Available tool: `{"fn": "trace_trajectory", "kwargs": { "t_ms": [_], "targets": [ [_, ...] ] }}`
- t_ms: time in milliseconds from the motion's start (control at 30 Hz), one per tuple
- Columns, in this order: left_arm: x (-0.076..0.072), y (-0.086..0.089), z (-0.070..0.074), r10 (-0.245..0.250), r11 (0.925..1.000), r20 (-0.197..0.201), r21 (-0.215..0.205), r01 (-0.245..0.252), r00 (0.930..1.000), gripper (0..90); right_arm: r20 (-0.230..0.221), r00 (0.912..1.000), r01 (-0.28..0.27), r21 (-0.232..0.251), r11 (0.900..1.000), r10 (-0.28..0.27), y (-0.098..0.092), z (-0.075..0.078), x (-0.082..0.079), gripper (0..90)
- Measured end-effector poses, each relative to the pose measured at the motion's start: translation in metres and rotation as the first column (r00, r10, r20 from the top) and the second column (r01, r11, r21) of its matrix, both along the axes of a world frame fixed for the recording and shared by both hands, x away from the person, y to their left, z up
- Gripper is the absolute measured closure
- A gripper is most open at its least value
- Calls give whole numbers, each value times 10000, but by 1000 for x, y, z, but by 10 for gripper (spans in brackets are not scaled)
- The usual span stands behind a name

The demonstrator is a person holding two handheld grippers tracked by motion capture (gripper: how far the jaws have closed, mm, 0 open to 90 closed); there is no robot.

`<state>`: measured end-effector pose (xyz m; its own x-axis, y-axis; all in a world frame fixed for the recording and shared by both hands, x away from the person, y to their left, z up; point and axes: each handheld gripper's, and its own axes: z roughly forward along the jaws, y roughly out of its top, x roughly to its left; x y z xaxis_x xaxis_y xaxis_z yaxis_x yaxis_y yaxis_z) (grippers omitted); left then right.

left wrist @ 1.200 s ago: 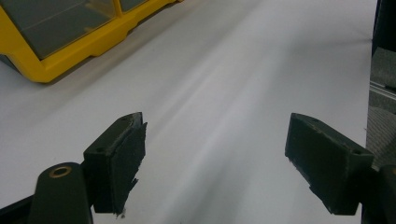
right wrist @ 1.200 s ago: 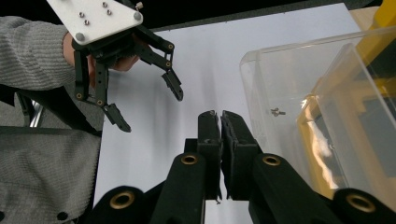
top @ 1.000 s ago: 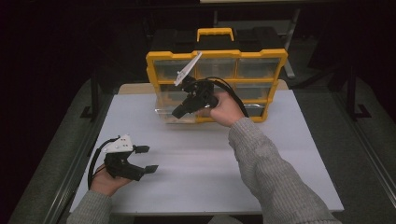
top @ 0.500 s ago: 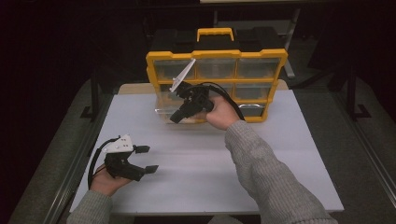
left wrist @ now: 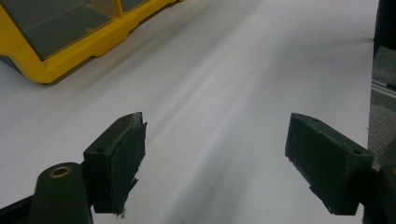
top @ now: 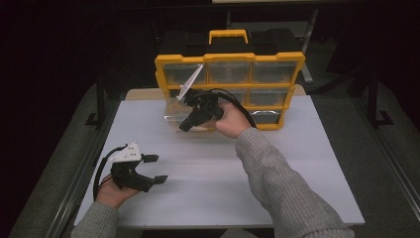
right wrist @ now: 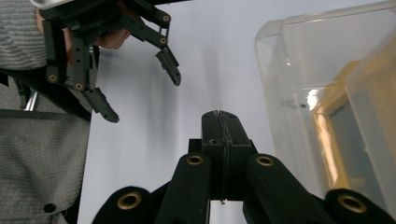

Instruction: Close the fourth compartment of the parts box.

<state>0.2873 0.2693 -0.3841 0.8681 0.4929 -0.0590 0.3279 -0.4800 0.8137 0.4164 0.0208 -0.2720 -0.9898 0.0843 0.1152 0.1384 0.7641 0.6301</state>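
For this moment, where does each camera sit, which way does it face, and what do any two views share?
High view: above the person's side, looking forward and down on the white table; both forearms, the left gripper and the right gripper show.
Left gripper view: rides the left gripper, looking across the table between open jaws.
Right gripper view: rides the right gripper, jaws shut, beside the clear plastic drawer; it faces the person's grey sleeve.
Shared: the yellow drawer organizer.

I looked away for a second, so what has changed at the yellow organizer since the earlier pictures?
The right gripper has slid slightly down and left along the clear drawer pulled out of the yellow organizer, jaws shut with nothing between them. The left gripper stays open over the white table.
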Motion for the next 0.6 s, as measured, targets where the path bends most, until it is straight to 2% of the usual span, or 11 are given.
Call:
{"fn": "trace_trajectory", "kwargs": {
  "t_ms": [133, 600],
  "targets": [
    [0, 1, 0, 13, 10000, -51, 14, -13, 10000, 197, -8, 9999, 162, -105, 9998, -162, -1, -2, 3, 888],
    [0, 2, 1, 19, 10000, -43, 32, -18, 10000, 196, 210, 9995, 228, -350, 9991, -221, 2, -5, 6, 889]
  ]
}}
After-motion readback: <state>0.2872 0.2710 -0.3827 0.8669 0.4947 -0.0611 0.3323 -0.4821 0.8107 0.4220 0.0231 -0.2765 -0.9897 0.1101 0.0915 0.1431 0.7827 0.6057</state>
